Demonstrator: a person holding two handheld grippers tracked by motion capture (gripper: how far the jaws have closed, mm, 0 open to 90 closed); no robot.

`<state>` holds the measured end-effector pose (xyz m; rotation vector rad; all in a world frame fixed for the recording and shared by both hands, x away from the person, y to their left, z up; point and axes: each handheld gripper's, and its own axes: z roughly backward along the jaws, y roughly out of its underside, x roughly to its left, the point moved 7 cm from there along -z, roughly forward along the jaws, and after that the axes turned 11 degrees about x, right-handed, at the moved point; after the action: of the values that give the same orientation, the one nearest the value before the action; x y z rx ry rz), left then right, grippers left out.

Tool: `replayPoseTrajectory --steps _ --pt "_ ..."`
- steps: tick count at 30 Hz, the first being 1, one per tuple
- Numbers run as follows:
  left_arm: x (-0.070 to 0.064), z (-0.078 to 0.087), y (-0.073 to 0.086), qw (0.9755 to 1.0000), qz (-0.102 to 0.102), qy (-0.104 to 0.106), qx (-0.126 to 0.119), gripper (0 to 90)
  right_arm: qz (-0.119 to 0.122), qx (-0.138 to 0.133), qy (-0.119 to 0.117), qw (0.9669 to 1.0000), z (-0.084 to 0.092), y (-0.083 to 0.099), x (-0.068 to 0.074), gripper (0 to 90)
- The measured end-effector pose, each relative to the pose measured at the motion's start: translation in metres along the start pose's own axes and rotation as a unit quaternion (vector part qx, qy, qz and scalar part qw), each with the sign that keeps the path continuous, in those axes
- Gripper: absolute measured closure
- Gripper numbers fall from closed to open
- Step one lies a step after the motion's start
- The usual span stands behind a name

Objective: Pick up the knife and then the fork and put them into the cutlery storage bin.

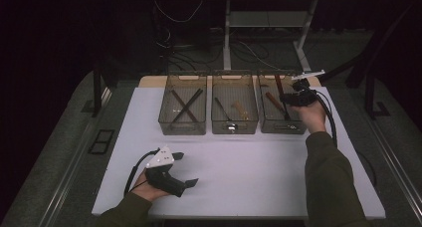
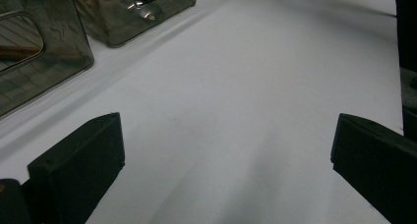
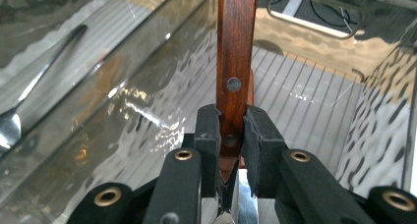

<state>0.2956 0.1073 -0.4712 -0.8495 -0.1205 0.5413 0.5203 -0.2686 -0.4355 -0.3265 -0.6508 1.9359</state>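
The right tongs (image 3: 231, 135) clamp a wooden-handled knife (image 3: 236, 57), blade hidden, over the right bin (image 1: 298, 130); the left tongs (image 2: 226, 150) gape wide above the worktop (image 2: 255, 86).

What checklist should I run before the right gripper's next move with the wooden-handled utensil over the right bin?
1. Grip: right gripper pads clamp the wooden-handled utensil on both sides: ok.
2. Position: the utensil hangs inside the right bin: ok.
3. Landing spot: another wooden-handled utensil already lies in that bin; whether free floor remains: cannot tell.
4. Left gripper open and apart from the bins, over the white table: ok.
5. The held utensil's working end: cannot tell.
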Motion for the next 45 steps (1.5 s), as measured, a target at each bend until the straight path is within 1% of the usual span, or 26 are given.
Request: replayPoseTrajectory --steps 4,6,7,10,11,12,14,15,17,21,23,24,26,28,31,34,36,37,38,40,42,45 --pt "0.000 0.000 0.000 1.0000 -0.001 0.001 0.002 0.0 0.005 0.014 0.003 0.9999 -0.003 0.002 0.001 77.6" --pt "-0.001 -0.001 0.000 1.0000 -0.001 0.001 0.001 0.0 0.008 0.022 -0.001 0.9997 -0.005 0.003 0.002 77.4" --pt "-0.001 -0.001 0.000 1.0000 -0.002 0.002 0.001 0.0 0.013 0.028 0.001 0.9995 -0.007 0.003 0.003 77.4" --pt "-0.001 -0.001 0.000 1.0000 -0.001 0.002 0.001 0.0 0.017 0.042 0.006 0.9989 -0.010 0.004 0.005 75.5" --pt "-0.001 -0.001 0.000 1.0000 -0.002 0.002 0.001 0.0 0.020 0.044 0.010 0.9988 -0.010 0.004 0.005 70.7" --pt "-0.001 -0.001 0.000 1.0000 -0.002 0.002 0.001 0.0 0.015 0.040 0.013 0.9990 -0.009 0.003 0.004 68.0" --pt "-0.001 -0.001 0.000 1.0000 -0.002 0.002 0.001 0.0 0.007 0.036 0.001 0.9993 -0.008 0.003 0.005 63.1" --pt "-0.001 -0.001 0.000 1.0000 -0.002 0.002 0.001 0.0 0.009 0.036 0.000 0.9993 -0.008 0.003 0.005 59.7" --pt "-0.001 -0.001 0.000 1.0000 -0.003 0.002 0.001 0.0 0.009 0.037 -0.003 0.9993 -0.007 0.004 0.005 57.9" --pt "-0.001 -0.001 0.000 1.0000 -0.003 0.002 0.002 0.0 0.002 0.025 -0.014 0.9996 -0.002 0.003 0.005 49.3" --pt "-0.001 -0.001 0.000 1.0000 -0.001 0.001 0.003 0.0 0.003 0.019 -0.020 0.9996 0.002 0.002 0.007 44.9" --pt "-0.001 -0.001 0.000 1.0000 -0.002 0.001 0.003 0.0 0.004 0.010 -0.020 0.9997 0.004 0.001 0.008 43.1" --pt "0.000 -0.002 0.001 1.0000 -0.002 0.000 0.005 0.0 -0.003 -0.010 -0.029 0.9995 0.011 -0.001 0.011 41.1" --pt "0.000 -0.001 0.000 1.0000 -0.001 0.000 0.003 0.0 -0.003 -0.022 -0.045 0.9987 0.018 -0.003 0.014 38.1" --pt "0.000 -0.001 0.000 1.0000 -0.002 0.000 0.004 0.0 -0.001 -0.039 -0.039 0.9985 0.028 -0.005 0.018 33.0" --pt "-0.001 -0.002 0.000 1.0000 -0.003 -0.002 0.006 0.0 -0.004 -0.056 -0.045 0.9974 0.035 -0.006 0.022 26.5" --pt "-0.001 -0.002 0.000 1.0000 -0.003 -0.003 0.008 0.0 0.000 -0.065 -0.051 0.9966 0.039 -0.005 0.026 23.6" --pt "-0.001 -0.003 0.000 1.0000 -0.003 -0.003 0.007 0.0 0.004 -0.067 -0.053 0.9963 0.041 -0.004 0.028 20.3" --pt "-0.001 -0.002 0.001 0.9999 -0.004 -0.003 0.010 0.0 0.011 -0.070 -0.051 0.9962 0.043 -0.003 0.030 18.8" --pt "-0.001 -0.002 0.000 1.0000 -0.003 -0.003 0.006 0.0 0.017 -0.078 -0.048 0.9956 0.048 -0.001 0.034 18.5" --pt "-0.001 -0.002 0.000 1.0000 -0.004 -0.003 0.007 0.0 0.022 -0.087 -0.053 0.9946 0.052 0.001 0.038 16.3" --pt "-0.001 -0.002 0.001 1.0000 -0.004 -0.003 0.007 0.0 0.025 -0.096 -0.061 0.9932 0.058 0.008 0.044 16.3"
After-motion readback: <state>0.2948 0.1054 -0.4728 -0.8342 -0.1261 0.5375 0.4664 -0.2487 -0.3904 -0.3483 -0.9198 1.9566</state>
